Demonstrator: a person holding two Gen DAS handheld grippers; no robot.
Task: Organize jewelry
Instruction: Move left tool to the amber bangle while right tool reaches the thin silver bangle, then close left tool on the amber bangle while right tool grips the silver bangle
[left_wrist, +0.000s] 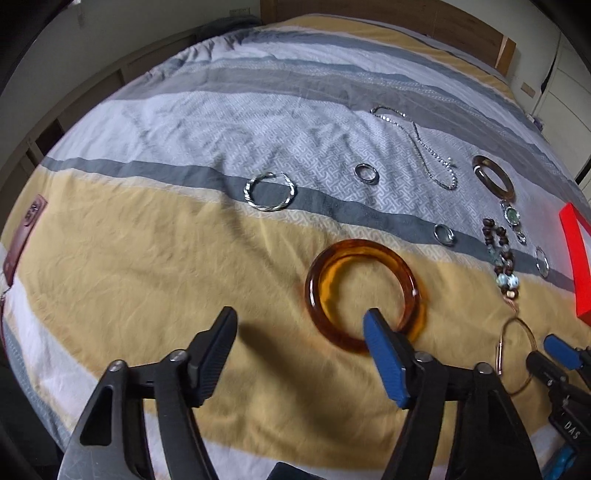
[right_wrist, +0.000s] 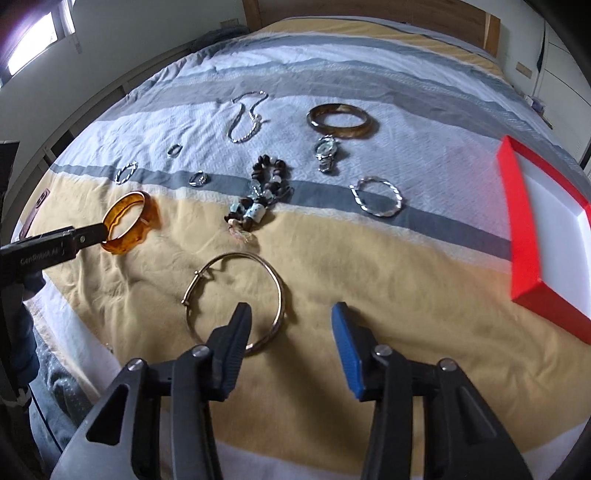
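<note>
Jewelry lies spread on a striped bedspread. My left gripper (left_wrist: 301, 328) is open; its blue finger (left_wrist: 384, 354) reaches inside the amber bangle (left_wrist: 365, 291), the black finger stands outside to the left. The amber bangle also shows in the right wrist view (right_wrist: 129, 221). My right gripper (right_wrist: 291, 325) is open over the right edge of a thin gold wire bangle (right_wrist: 236, 299), its black finger inside the hoop. A red tray (right_wrist: 524, 236) with a white inside lies at the right.
Farther back lie a brown bangle (right_wrist: 338, 120), a watch (right_wrist: 325, 151), a beaded bracelet (right_wrist: 262, 188), a twisted silver hoop (right_wrist: 376, 197), a silver chain (right_wrist: 245, 118), another twisted hoop (left_wrist: 269, 192) and small rings (left_wrist: 366, 173). A wooden headboard (right_wrist: 369, 14) bounds the far end.
</note>
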